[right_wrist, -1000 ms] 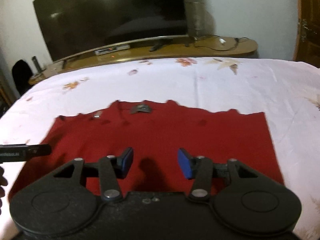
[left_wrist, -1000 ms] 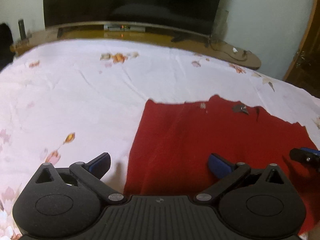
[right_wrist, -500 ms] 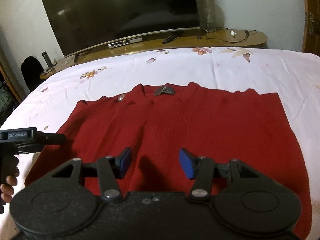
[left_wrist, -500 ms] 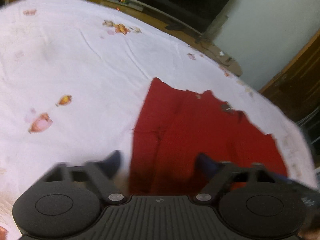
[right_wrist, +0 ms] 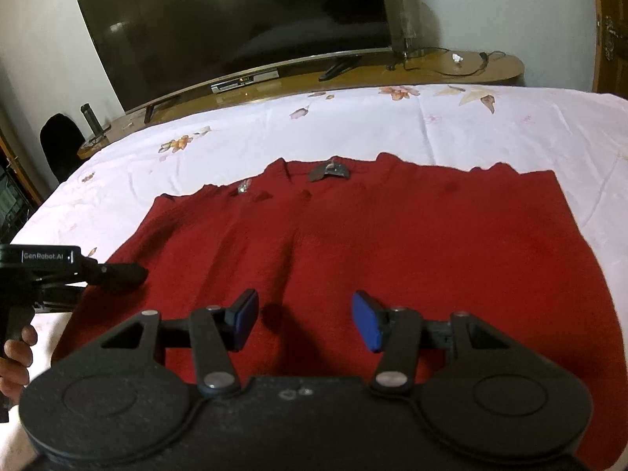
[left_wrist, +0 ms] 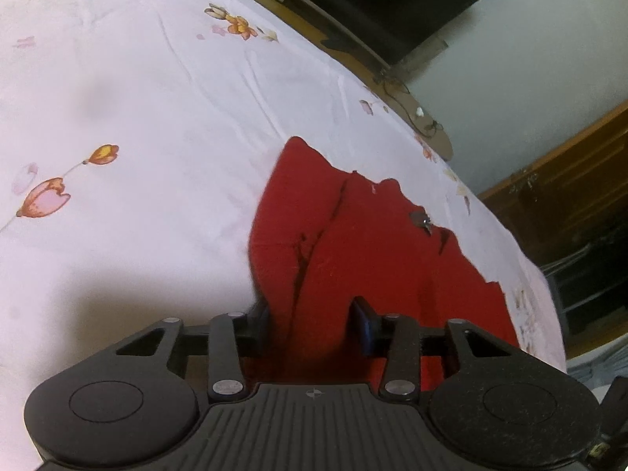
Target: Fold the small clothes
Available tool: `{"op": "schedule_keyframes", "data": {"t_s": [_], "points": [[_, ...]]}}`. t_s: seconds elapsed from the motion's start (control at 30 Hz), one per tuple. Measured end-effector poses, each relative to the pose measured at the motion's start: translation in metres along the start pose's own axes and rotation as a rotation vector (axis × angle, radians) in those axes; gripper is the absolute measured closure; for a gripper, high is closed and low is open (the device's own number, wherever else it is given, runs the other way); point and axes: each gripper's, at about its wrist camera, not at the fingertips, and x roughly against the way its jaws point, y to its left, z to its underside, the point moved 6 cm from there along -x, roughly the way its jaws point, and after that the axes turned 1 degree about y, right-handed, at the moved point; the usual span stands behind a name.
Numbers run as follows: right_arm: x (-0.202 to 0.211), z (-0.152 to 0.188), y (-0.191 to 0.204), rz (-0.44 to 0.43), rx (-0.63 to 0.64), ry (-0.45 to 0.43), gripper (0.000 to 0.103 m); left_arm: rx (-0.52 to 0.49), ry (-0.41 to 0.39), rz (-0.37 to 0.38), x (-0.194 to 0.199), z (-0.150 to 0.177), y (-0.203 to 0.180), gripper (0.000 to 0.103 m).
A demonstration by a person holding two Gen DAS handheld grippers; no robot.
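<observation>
We held our left gripper [left_wrist: 310,322] spread astride the red sweater's [right_wrist: 376,243] left edge, nearer than our right gripper [right_wrist: 304,320], also spread, over its hem.

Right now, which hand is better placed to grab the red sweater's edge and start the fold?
Left. The left tongs already straddle the red sweater at its side edge, jaws open around the fabric. The right tongs hover open over its middle, away from any edge.
</observation>
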Motion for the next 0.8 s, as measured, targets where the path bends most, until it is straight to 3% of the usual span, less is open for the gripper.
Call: {"op": "schedule_keyframes", "data": {"t_s": [0.2, 0.4, 0.57, 0.67, 0.8], "points": [[0.000, -0.001, 0.003, -0.005, 0.009, -0.004, 0.051, -0.007, -0.056, 0.054, 0.015, -0.004, -0.023, 0.082], [0.008, -0.004, -0.016, -0.024, -0.056, -0.017, 0.051, -0.141, -0.057, 0.190, 0.017, -0.005, -0.112, 0.083], [0.034, -0.007, -0.052, -0.023, -0.119, -0.056, 0.051, -0.195, 0.002, 0.257, -0.027, 0.016, -0.191, 0.088], [0.049, -0.001, -0.083, 0.004, -0.154, -0.065, 0.050, -0.218, 0.070, 0.250, -0.067, 0.041, -0.224, 0.088], [0.060, 0.014, -0.119, 0.016, -0.209, -0.036, 0.050, -0.189, 0.161, 0.201, -0.098, 0.069, -0.241, 0.088]]}}
